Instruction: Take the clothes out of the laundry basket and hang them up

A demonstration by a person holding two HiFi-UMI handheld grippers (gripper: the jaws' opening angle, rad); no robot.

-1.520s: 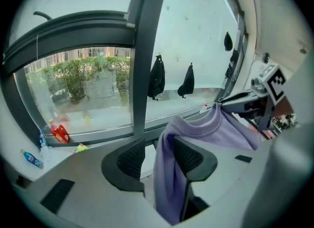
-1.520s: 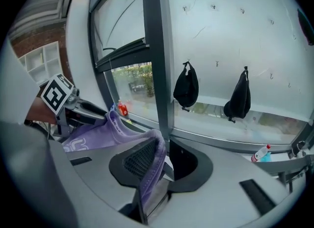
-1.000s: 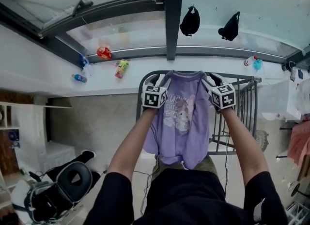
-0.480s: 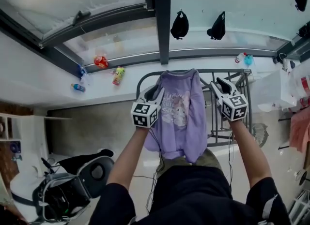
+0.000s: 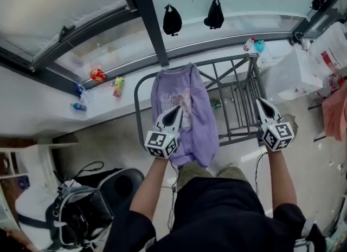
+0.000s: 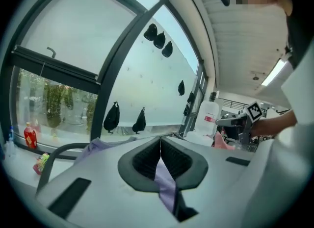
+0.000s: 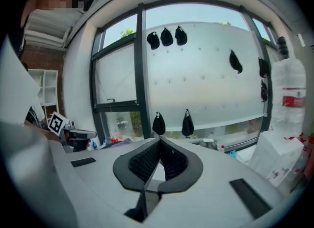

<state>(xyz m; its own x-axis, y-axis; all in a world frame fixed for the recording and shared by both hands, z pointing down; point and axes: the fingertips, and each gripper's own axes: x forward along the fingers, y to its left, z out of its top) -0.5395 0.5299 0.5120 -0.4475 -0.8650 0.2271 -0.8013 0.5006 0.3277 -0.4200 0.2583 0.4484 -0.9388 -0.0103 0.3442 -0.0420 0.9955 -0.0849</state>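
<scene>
A purple shirt with a cartoon print hangs draped over the top bar of a grey metal drying rack. My left gripper hovers in front of the shirt's lower half. Its jaws have just been closing and are shut with nothing pinched; purple cloth only shows behind them in the left gripper view. My right gripper is off to the right over the rack's bare bars. Its jaws have also just been closing and are shut and empty.
Two black pouches hang on the window pane. Bottles and packets lie on the sill at left. A white bag and pink cloth are at right. A black and grey bag sits on the floor at lower left.
Both grippers have drawn back from the shirt's shoulders toward the person, and their jaws went from open to shut. The shirt stays draped on the rack.
</scene>
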